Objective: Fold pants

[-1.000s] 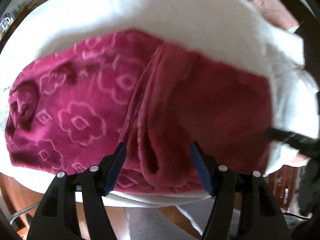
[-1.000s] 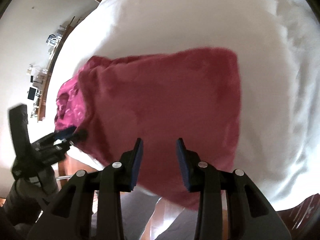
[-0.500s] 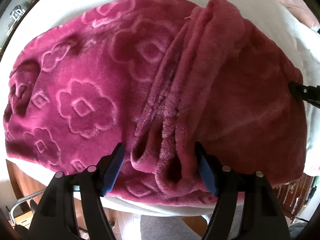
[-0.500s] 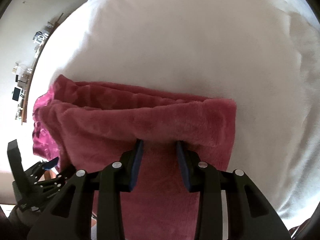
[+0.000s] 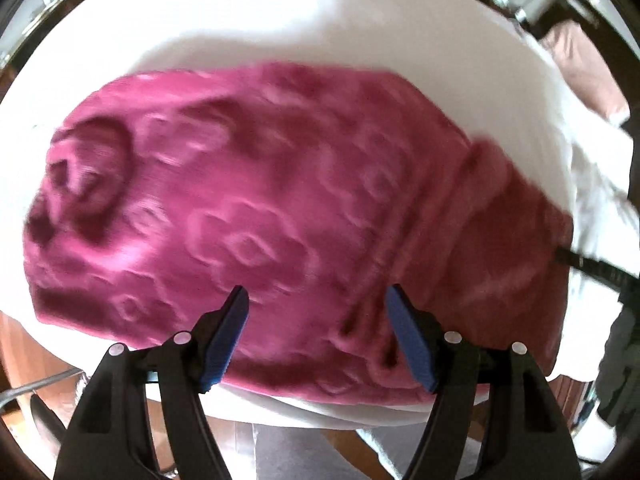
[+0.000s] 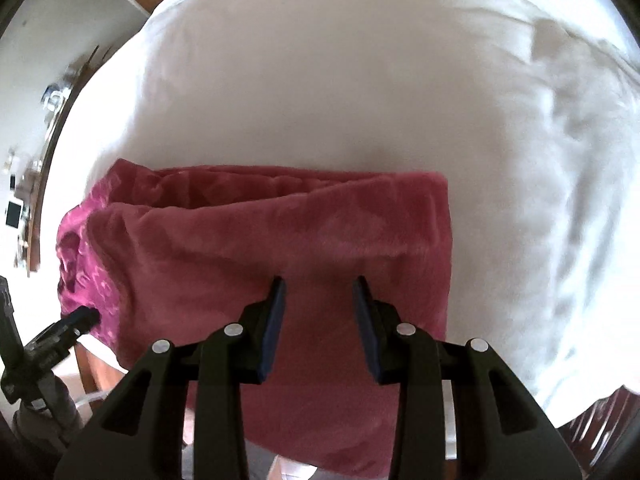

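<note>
The pants [image 5: 256, 208] are plush magenta fleece with an embossed flower pattern, lying folded on a white bed sheet [image 5: 280, 28]. In the left wrist view my left gripper [image 5: 316, 296] is open and empty, just above the near edge of the pants. In the right wrist view the pants [image 6: 304, 240] show their plain side, with a folded layer across the far part. My right gripper [image 6: 318, 286] is open and empty over the near half. The left gripper's tip [image 6: 82, 316] shows at the pants' left edge.
The white sheet [image 6: 360, 80] spreads wide beyond the pants, wrinkled at the right. A pink garment [image 5: 584, 68] lies at the bed's far right corner. Wooden floor and furniture [image 5: 16, 344] show below the bed edge. A shelf with small items [image 6: 24, 200] stands against the left wall.
The left gripper has pulled back from the pants and the raised fold between its fingers now lies flat. The right gripper has let the folded layer down and hovers above it, jaws open.
</note>
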`<state>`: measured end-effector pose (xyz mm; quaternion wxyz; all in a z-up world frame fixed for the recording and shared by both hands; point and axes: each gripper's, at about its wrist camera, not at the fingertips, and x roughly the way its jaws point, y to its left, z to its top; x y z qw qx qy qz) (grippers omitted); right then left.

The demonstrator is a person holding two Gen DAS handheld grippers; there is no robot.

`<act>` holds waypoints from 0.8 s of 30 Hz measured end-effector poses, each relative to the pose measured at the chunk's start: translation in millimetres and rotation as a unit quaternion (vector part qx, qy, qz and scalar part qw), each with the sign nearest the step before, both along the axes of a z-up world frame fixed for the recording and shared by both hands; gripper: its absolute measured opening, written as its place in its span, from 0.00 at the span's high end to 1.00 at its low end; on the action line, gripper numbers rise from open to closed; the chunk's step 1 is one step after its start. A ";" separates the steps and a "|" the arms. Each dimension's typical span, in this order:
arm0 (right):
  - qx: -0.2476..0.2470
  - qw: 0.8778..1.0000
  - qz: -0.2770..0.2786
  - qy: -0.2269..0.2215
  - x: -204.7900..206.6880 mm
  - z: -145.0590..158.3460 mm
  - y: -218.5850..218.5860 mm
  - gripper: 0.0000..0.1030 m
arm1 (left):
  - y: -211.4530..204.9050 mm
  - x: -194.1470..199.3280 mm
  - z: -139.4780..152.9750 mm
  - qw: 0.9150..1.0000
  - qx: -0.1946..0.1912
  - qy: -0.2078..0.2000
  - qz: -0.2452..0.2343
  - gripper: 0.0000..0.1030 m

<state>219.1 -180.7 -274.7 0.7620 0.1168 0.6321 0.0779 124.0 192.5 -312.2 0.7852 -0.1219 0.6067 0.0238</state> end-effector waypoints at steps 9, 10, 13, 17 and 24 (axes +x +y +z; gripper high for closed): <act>-0.028 0.999 -0.029 -0.030 -11.8 26.3 47.6 0.59 | 117.4 -8.6 28.2 0.995 0.019 -0.037 0.096 0.31; -0.027 0.999 -0.026 -0.033 -11.5 29.5 58.8 0.59 | 134.0 -9.7 27.8 0.993 0.022 -0.037 0.109 0.31; -0.028 0.999 -0.014 -0.039 -11.7 36.2 86.4 0.59 | 174.8 -15.7 26.7 0.989 0.026 -0.038 0.140 0.31; -0.029 0.999 0.007 -0.041 -11.2 38.2 121.3 0.59 | 220.8 -21.7 18.1 0.986 0.033 -0.040 0.159 0.30; -0.019 0.998 0.050 -0.034 -11.4 37.8 174.8 0.59 | 260.1 -14.7 -19.3 0.990 0.017 -0.016 0.140 0.28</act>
